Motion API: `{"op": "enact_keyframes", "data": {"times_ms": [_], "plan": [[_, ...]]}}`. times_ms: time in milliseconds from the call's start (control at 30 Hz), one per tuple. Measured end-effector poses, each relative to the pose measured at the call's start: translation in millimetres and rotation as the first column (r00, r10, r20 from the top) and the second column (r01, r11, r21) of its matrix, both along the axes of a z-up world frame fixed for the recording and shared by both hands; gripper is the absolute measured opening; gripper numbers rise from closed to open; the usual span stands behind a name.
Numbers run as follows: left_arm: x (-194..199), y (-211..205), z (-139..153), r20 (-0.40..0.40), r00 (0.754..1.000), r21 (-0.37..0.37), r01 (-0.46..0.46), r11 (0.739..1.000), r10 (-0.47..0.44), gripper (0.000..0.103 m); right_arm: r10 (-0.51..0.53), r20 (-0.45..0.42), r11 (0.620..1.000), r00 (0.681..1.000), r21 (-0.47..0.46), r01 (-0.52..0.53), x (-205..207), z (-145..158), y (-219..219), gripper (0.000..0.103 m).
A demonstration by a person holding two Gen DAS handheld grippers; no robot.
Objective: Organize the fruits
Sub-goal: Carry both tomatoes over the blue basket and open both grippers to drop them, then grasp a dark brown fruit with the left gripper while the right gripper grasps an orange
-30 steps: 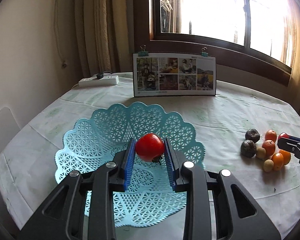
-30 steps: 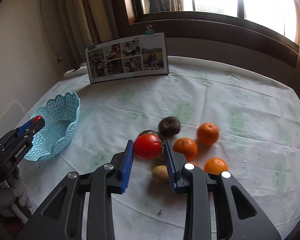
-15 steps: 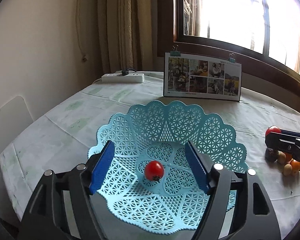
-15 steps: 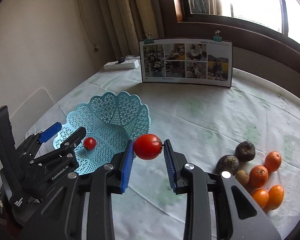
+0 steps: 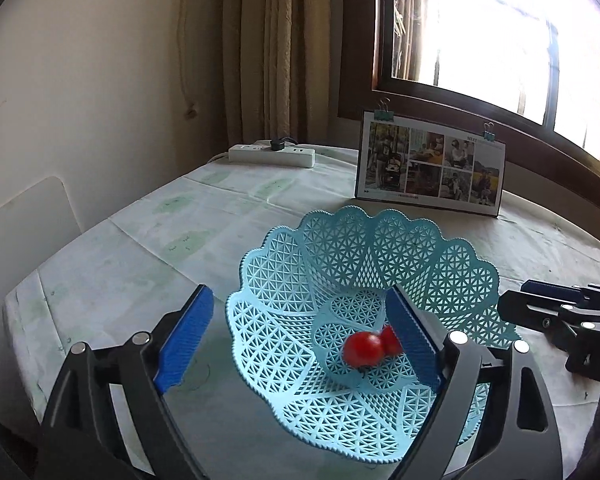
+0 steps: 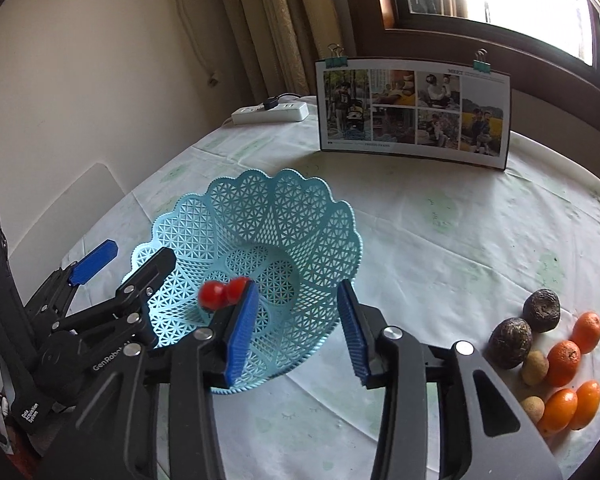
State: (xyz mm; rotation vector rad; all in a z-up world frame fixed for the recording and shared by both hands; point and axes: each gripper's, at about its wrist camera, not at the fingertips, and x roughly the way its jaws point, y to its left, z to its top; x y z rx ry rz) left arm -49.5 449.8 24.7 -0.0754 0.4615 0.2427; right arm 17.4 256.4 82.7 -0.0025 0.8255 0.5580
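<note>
Two glossy red tomatoes (image 5: pixel 362 350) touching in the blue lattice basket (image 5: pixel 416 248), both grippers' jaws wide apart.

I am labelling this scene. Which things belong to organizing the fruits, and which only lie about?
For the job: two tomatoes in the blue basket; oranges, dark fruits and small tan fruits on the tablecloth.
Lying about: photo calendar, power strip.
</note>
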Motion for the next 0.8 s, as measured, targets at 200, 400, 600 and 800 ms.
{"op": "enact_keyframes", "data": {"times_ms": [200,400,600,800], "plan": [[1,-13,4,0.005,0.999,0.004,0.037,0.999,-0.037,0.096,-0.046,-0.011,0.999,0.999,0.014,0.046,1,-3,-19,0.043],[1,-29,10,0.01,0.998,0.016,0.063,0.998,-0.063,0.097,-0.107,-0.023,0.994,0.994,0.032,0.108,0,-7,-49,0.045],[5,-48,11,0.001,0.994,0.034,0.105,0.994,-0.105,0.098,-0.202,-0.021,0.979,0.979,0.038,0.203,2,-9,-92,0.049],[10,-72,12,-0.008,0.988,0.047,0.153,0.987,-0.152,0.098,-0.325,-0.021,0.945,0.945,0.024,0.325,9,-12,-144,0.049]]}}
